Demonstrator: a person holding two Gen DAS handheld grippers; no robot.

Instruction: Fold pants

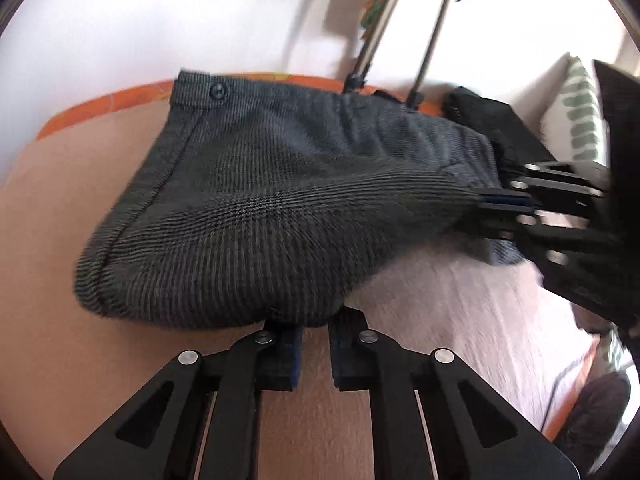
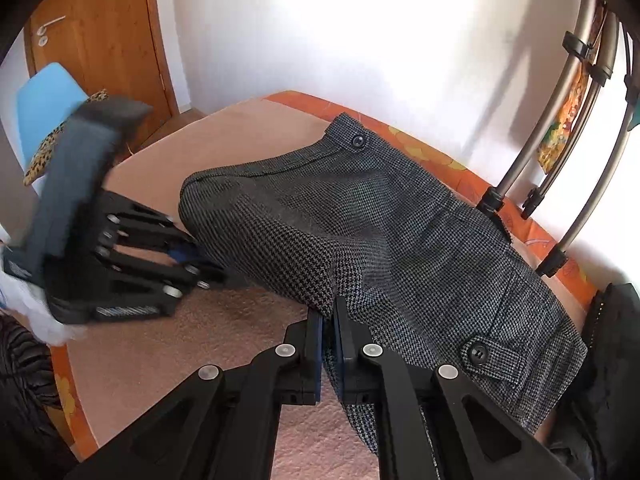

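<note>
Grey houndstooth pants [image 1: 256, 184] lie on a pink-covered surface, waistband with a dark button at the far side. They also show in the right wrist view [image 2: 360, 220]. My left gripper [image 1: 314, 320] holds a raised fold of the pants at its tips; the cloth hides the fingertips. It appears at the left in the right wrist view [image 2: 200, 264]. My right gripper [image 2: 329, 328] is shut on an edge of the pants and lifts it. It appears at the right in the left wrist view [image 1: 492, 208], pulling the cloth taut.
The pink cover [image 1: 80, 320] lies over an orange patterned sheet [image 2: 440, 156]. Metal rack legs [image 2: 560, 152] stand at the far edge. A dark garment [image 2: 612, 344] lies at the right. A wooden door [image 2: 100, 32] and a blue chair [image 2: 44, 100] are at the left.
</note>
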